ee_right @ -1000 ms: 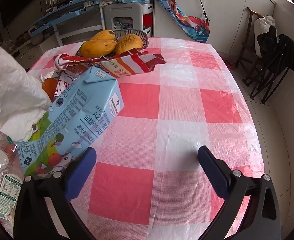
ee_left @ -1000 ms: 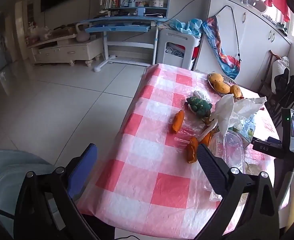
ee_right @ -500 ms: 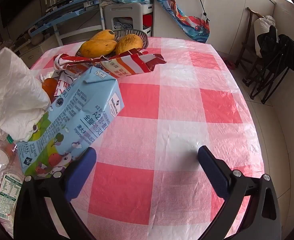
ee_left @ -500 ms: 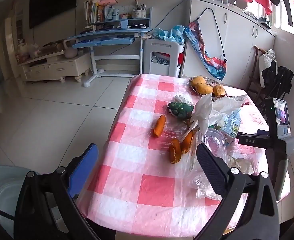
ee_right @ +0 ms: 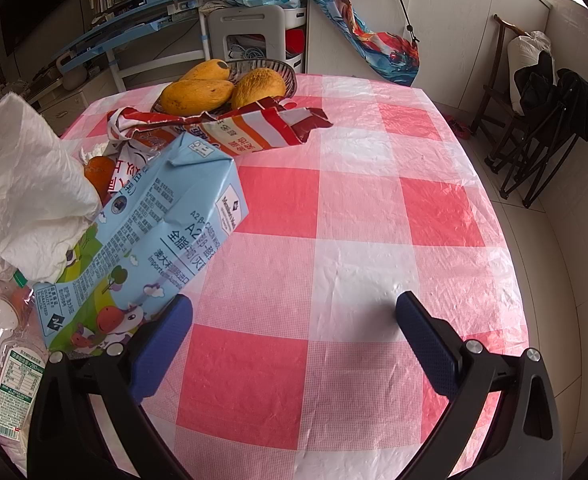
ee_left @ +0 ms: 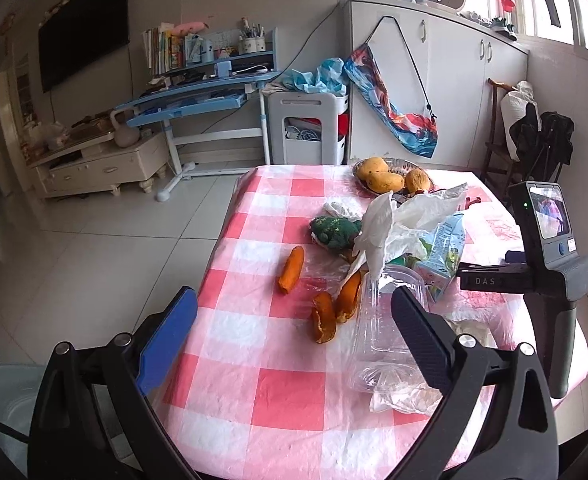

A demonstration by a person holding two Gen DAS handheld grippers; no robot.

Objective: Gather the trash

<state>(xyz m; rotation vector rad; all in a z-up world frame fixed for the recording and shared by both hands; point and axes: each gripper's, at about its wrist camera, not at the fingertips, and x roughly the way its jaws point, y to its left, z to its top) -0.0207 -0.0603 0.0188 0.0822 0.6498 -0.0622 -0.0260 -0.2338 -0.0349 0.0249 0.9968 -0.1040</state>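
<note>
Trash lies on a table with a pink checked cloth: orange peels, a clear plastic container, crumpled white tissue, a blue milk carton and a torn red-and-white wrapper. My left gripper is open and empty above the table's near-left edge, with the peels ahead of it. My right gripper is open and empty just above the cloth, the milk carton beside its left finger. The right gripper's handle shows in the left wrist view.
A basket of mangoes stands at the table's far side. A green stuffed toy lies by the tissue. A blue desk, a white stool and cabinets stand beyond. A dark folding chair stands at the right.
My left gripper has pulled back and risen, so more of the table and room shows. My right gripper has held still.
</note>
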